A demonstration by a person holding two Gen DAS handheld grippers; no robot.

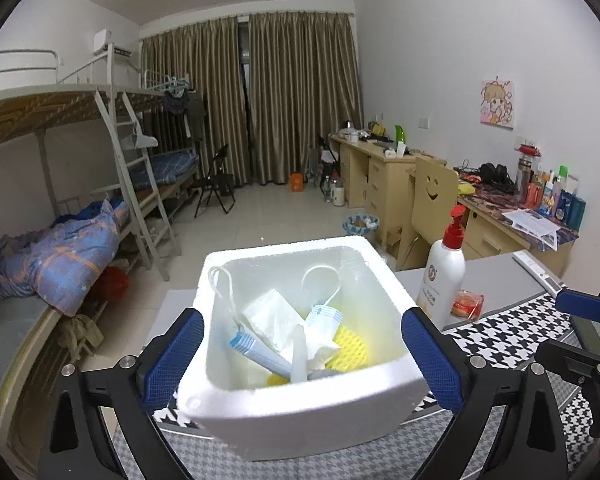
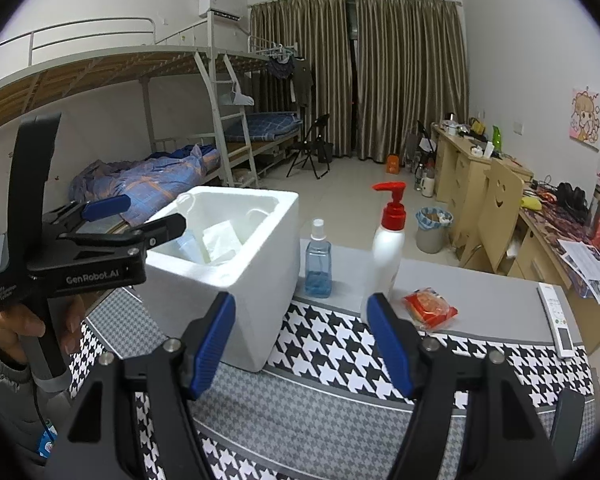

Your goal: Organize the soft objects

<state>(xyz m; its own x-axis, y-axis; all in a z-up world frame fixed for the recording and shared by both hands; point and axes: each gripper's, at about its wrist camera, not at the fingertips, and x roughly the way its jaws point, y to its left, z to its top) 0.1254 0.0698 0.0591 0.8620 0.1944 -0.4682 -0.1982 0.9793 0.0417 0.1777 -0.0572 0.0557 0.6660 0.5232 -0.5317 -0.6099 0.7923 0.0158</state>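
Note:
A white foam box (image 1: 300, 412) stands on the houndstooth cloth (image 2: 340, 352). Inside lie face masks (image 1: 252, 346), a white tissue (image 1: 276, 320) and a yellow mesh sponge (image 1: 350, 348). My left gripper (image 1: 300, 360) is open, its blue pads on either side of the box, above its near rim. It also shows in the right wrist view (image 2: 140, 216) over the box (image 2: 228, 276). My right gripper (image 2: 302, 344) is open and empty, low over the cloth, right of the box.
A white pump bottle with a red top (image 2: 390, 248), a blue spray bottle (image 2: 318, 264), a red snack packet (image 2: 430, 308) and a white remote (image 2: 558, 320) stand on the table. Behind are bunk beds, desks and a chair.

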